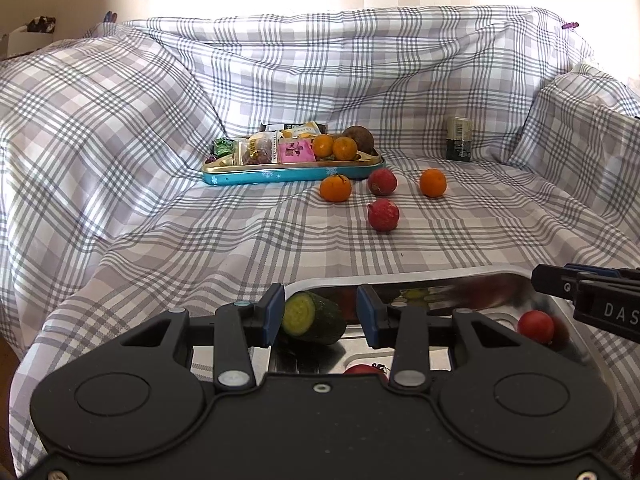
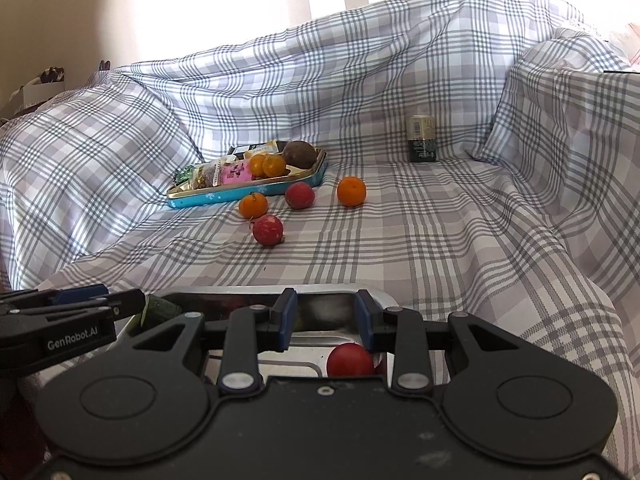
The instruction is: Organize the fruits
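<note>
Four oranges are in view: two in the blue tin (image 1: 280, 176), one at (image 1: 323, 146) and one at (image 1: 345, 148), and two on the checked cloth (image 1: 160, 220), at (image 1: 335, 188) and (image 1: 432, 183). One dark round fruit (image 1: 358, 138) sits in the tin too, beside several snack packets (image 1: 294, 150) too jumbled to count. Two red fruits lie on the cloth, at (image 1: 382, 182) and (image 1: 383, 215). One metal tray (image 1: 400, 274) holds one cut cucumber piece (image 1: 314, 318) and at least two small red fruits, at (image 1: 536, 325) and (image 1: 366, 370). One dark jar (image 1: 460, 138) stands apart.
</note>
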